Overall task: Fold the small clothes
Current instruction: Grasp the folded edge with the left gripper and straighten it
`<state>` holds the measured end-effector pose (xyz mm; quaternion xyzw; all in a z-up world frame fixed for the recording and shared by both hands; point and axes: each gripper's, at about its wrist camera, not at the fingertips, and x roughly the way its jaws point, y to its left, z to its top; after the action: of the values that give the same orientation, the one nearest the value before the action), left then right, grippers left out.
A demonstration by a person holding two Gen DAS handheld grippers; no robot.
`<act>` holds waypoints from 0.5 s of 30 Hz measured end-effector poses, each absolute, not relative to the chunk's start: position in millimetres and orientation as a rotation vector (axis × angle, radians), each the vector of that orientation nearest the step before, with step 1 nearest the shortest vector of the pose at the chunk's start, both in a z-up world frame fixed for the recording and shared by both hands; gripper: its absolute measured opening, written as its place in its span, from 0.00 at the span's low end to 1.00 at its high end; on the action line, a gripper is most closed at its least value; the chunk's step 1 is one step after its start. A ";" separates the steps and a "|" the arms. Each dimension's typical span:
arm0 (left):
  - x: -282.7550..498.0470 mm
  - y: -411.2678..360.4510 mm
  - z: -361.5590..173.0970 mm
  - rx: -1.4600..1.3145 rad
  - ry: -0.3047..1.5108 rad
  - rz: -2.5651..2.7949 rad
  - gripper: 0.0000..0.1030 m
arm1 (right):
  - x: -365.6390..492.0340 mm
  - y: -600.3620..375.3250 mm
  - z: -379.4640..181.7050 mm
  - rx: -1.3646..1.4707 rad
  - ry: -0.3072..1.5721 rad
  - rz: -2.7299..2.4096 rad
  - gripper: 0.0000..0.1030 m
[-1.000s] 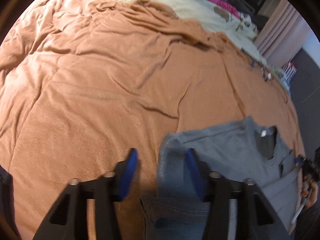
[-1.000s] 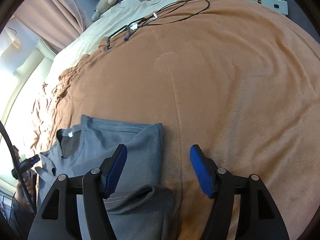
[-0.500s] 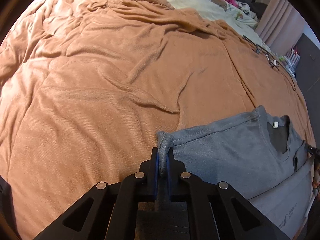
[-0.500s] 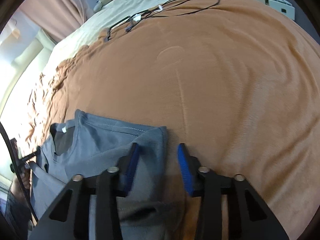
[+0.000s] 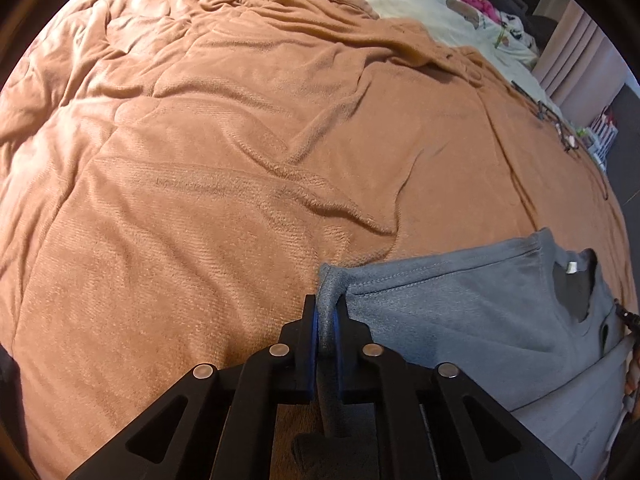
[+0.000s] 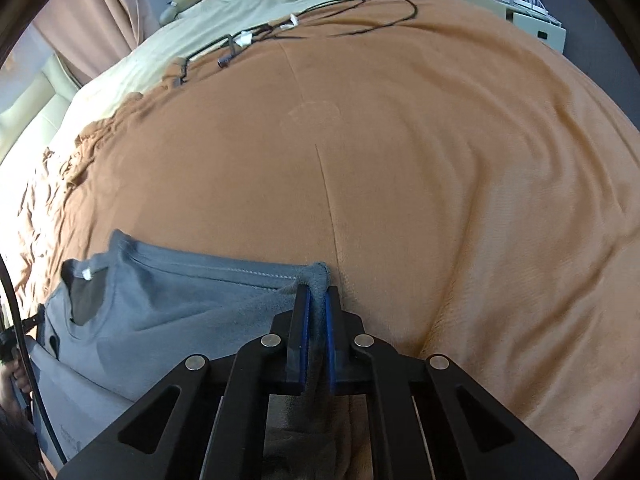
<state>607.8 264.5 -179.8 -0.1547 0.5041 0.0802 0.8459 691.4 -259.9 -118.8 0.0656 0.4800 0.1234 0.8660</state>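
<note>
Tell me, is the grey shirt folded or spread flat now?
Partly folded. The shirt lies on the blanket with one side doubled over, and the left gripper and right gripper each pinch a corner.

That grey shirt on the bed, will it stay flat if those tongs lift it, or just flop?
Probably flop: the grey shirt already bunches into a soft ridge where the left tongs and right tongs pinch it. It looks thin and light. It may drag on the fuzzy brown blanket.
</note>
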 end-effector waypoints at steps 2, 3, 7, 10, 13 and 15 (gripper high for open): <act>610.0 268.6 -178.3 -0.335 1.081 0.177 0.18 | 691.6 -255.9 -118.8 0.128 1.013 0.258 0.04; 610.6 271.4 -177.5 -0.338 1.090 0.188 0.28 | 692.1 -255.5 -117.4 0.126 1.018 0.260 0.04; 602.7 281.0 -161.8 -0.274 1.066 0.303 0.55 | 695.5 -262.2 -103.7 0.174 1.031 0.305 0.06; 589.8 292.0 -151.0 -0.320 1.031 0.300 0.56 | 689.8 -270.8 -89.4 0.189 0.997 0.328 0.32; 577.7 295.0 -141.5 -0.330 1.019 0.265 0.56 | 677.5 -277.6 -77.1 0.198 0.957 0.364 0.60; 570.6 293.5 -135.0 -0.320 1.019 0.226 0.56 | 666.9 -281.1 -72.2 0.183 0.948 0.385 0.60</act>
<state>570.6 293.5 -135.0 -0.1520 0.4846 0.1076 0.8547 666.9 -281.1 -72.2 0.0876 0.4529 0.1838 0.8680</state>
